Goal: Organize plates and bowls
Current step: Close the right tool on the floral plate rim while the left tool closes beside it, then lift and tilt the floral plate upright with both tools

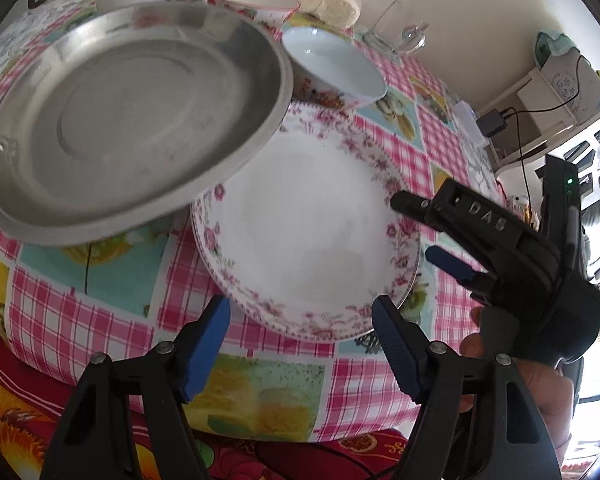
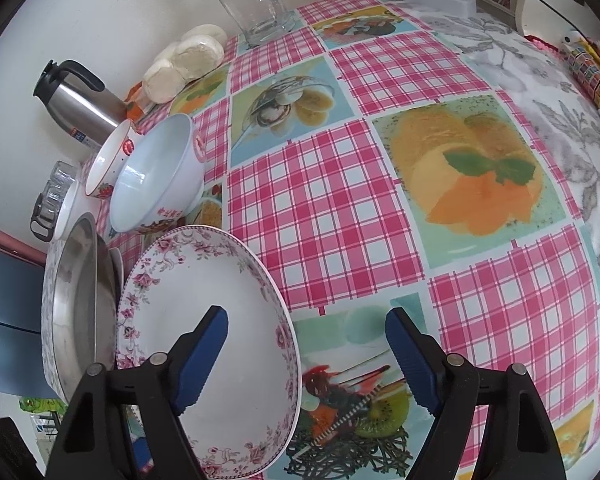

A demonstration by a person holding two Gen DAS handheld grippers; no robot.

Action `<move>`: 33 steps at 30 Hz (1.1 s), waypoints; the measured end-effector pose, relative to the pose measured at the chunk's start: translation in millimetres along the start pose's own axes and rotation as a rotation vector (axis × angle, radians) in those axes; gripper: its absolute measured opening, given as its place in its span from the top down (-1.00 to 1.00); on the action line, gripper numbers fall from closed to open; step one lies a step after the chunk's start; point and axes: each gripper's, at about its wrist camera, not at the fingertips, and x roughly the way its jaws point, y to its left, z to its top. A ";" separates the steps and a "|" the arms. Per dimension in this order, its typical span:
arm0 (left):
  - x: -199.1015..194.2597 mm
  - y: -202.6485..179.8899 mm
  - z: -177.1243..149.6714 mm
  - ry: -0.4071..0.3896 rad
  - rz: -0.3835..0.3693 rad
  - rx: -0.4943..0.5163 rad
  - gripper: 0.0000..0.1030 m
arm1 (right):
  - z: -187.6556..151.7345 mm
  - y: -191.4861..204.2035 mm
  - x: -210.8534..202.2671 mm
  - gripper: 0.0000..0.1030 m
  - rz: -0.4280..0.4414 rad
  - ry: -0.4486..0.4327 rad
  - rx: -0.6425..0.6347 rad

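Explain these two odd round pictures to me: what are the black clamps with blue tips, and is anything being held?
No robot here: a person holds a hand-held gripper in each hand, each with a fisheye camera looking along its fingers. The left gripper straddles the near rim of the floral plate without pressing it. The right gripper straddles the plate's right edge, also open; it shows from outside in the left view. On the checked tablecloth also sit a steel pan, bowls and a glass mug. Nothing is held.

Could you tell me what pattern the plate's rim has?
Pink flowers on the white plate, clearest in the left wrist view.
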 end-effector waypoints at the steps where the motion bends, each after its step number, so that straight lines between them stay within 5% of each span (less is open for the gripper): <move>1: 2.1 1.1 -0.2 0.009 0.007 -0.004 -0.45 | -0.9 -0.5 -0.9 -0.62 0.001 0.001 -0.001; 8: 6.6 13.0 6.8 -0.002 0.059 -0.050 -0.45 | -3.9 5.0 1.2 -0.44 0.004 0.008 -0.028; 13: 12.6 19.5 10.4 0.006 0.069 -0.075 -0.26 | -4.6 8.3 5.6 0.18 0.031 0.015 -0.043; 19: 19.1 24.8 14.8 0.012 0.075 -0.094 0.01 | -4.7 6.1 8.6 0.62 0.042 0.017 -0.028; 33: 33.1 7.8 14.7 0.007 0.050 -0.027 0.62 | -5.0 -2.5 -2.7 0.73 -0.020 -0.001 -0.036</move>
